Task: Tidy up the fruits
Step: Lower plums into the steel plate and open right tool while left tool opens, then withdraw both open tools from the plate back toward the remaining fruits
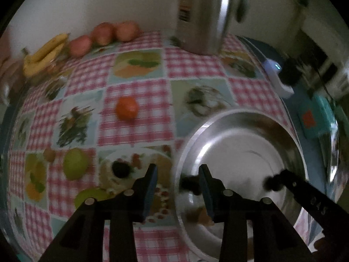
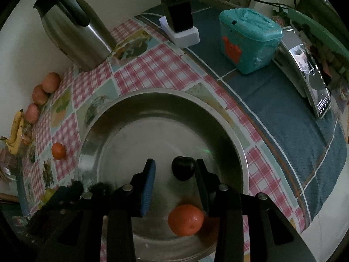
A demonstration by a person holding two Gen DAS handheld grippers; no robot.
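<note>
Steel bowl (image 2: 161, 113) at frame centre: stiff, slick. Bananas (image 1: 43, 52) upper left: soft, best taken mid-bunch. Apples (image 1: 104, 33) beside them: firm. Orange (image 1: 127, 108) on tabletop (image 1: 135, 131): light, round, prone to rolling. Left hand-held gripper (image 1: 178, 193), right hand-held gripper (image 2: 175, 183): spread, pinching nothing. No readable writing.

Three apples (image 2: 40, 95); two oranges (image 2: 185, 219); one plum (image 2: 182, 168); one banana bunch (image 2: 15, 134); one steel bowl (image 2: 122, 131).

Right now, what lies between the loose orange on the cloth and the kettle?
Only bare checked tablecloth between the orange and the kettle, shown by the left wrist view.
</note>
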